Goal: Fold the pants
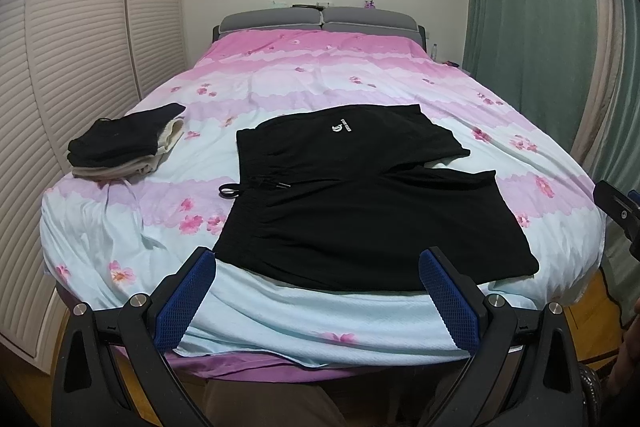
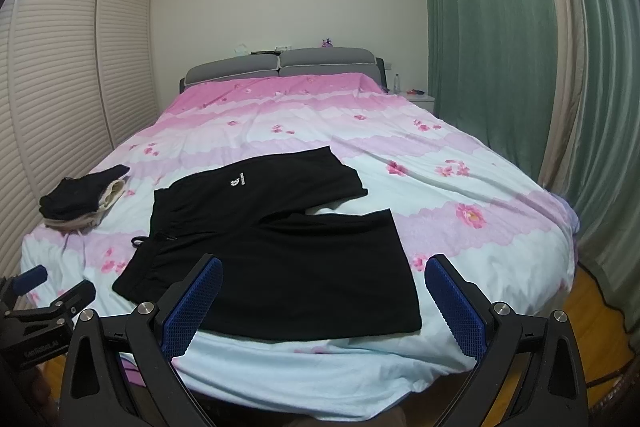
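Fingers of the left gripper (image 1: pixel 316 267) and the right gripper (image 2: pixel 324 275) stand spread wide and hold nothing, both above the near edge of the bed (image 1: pixel 280 323). Just ahead of them black pants (image 1: pixel 360 203) lie flat on the flowered cover, waistband to the left and legs to the right. Farther off to the left a pile of folded clothes (image 1: pixel 120 147) rests, and past it all stands the grey headboard (image 2: pixel 288 65).

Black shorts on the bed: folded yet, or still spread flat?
Spread flat, unfolded. The black shorts lie open on the bedcover, both legs apart, waistband and drawstring exposed; both grippers hover open, off the fabric.
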The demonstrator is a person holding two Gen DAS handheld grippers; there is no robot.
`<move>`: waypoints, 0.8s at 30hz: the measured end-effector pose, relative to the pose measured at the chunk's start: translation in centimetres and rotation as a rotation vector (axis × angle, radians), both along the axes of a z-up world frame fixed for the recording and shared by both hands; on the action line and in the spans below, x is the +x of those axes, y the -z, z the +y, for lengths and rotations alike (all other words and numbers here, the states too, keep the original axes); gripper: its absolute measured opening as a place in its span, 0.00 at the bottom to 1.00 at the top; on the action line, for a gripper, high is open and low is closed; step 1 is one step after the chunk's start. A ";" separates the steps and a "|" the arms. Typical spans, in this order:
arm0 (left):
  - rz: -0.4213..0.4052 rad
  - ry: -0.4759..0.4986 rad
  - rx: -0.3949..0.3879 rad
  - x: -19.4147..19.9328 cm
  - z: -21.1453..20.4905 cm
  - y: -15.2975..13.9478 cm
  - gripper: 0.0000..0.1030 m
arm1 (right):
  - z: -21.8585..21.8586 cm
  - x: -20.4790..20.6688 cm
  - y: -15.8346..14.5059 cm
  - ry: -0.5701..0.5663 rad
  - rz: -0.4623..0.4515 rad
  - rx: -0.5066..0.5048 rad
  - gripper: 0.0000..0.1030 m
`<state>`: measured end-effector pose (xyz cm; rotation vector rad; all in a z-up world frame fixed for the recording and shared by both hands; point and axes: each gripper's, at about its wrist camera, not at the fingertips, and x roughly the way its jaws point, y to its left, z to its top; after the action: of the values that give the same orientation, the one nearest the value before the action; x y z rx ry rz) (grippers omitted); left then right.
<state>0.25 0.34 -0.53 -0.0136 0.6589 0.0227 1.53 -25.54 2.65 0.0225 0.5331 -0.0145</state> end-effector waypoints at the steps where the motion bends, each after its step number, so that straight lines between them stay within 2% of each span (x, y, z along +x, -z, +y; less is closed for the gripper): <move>1: 0.000 0.000 0.000 0.0 0.0 0.0 1.00 | 0.0 0.0 0.0 0.000 0.000 0.001 0.99; 18: 0.004 -0.008 0.003 0.3 0.1 0.4 1.00 | -0.2 0.1 0.2 0.004 0.006 0.002 0.99; 24: 0.025 -0.016 0.005 1.0 0.4 1.4 1.00 | -0.2 0.4 0.5 0.004 0.019 -0.011 0.99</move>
<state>1.24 0.79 -1.91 -0.0138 0.6833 0.0398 1.96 -25.69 2.12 0.0126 0.5523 -0.0212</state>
